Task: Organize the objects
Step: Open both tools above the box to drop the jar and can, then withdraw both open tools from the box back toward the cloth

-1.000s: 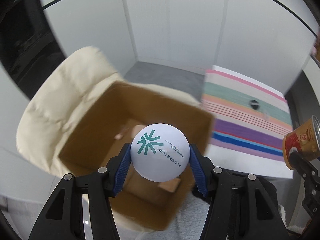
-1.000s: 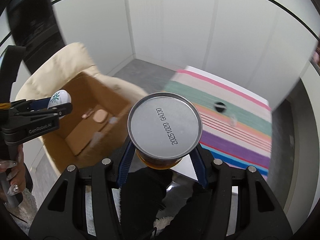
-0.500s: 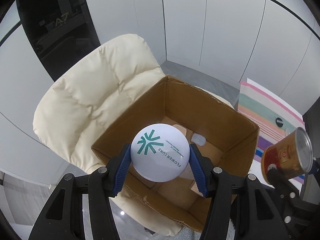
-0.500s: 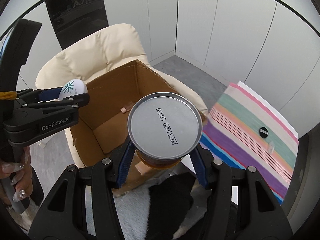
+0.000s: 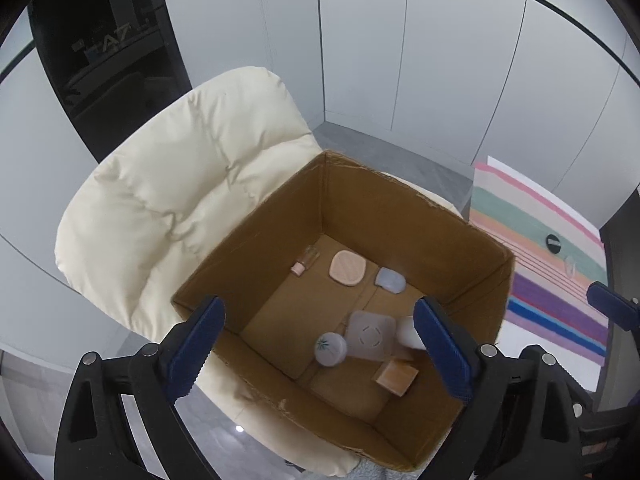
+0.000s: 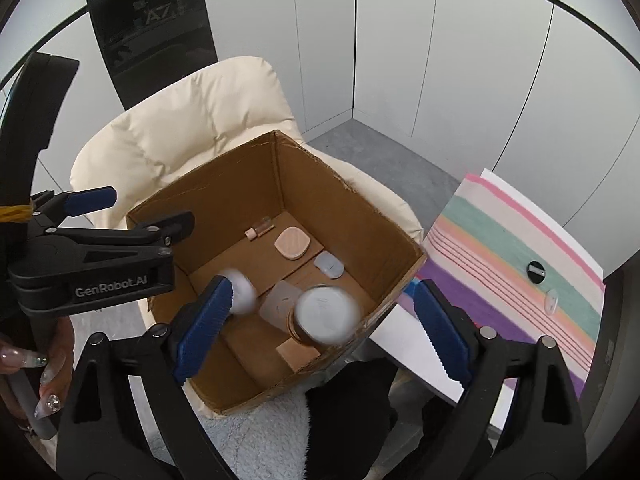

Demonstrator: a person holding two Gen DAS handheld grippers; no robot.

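Observation:
An open cardboard box (image 5: 400, 216) sits on a cream padded chair (image 5: 180, 200). My left gripper (image 5: 318, 320) hangs above it, jaws opening wide with nothing between them. The white ball (image 5: 330, 349) with the teal logo lies on the box floor. My right gripper (image 6: 322, 300) is also over the box (image 6: 360, 220), jaws opening and holding nothing. Below it, the blurred ball (image 6: 240, 292) and the blurred silver-topped can (image 6: 324, 314) are inside the box. In the right wrist view the left gripper (image 6: 140, 212) shows at the left.
On the box floor lie a pink compact (image 5: 347, 267), a lavender pad (image 5: 390, 280), a small bottle (image 5: 306, 260), a translucent square lid (image 5: 370, 334) and a wooden block (image 5: 396, 378). A striped cloth (image 6: 520, 248) covers a table at the right. A hand (image 6: 44, 364) holds the left handle.
Both grippers have opened. The ball has left the left gripper and the can has left the right one; both are now down in the box. Earlier both hands swung over the box.

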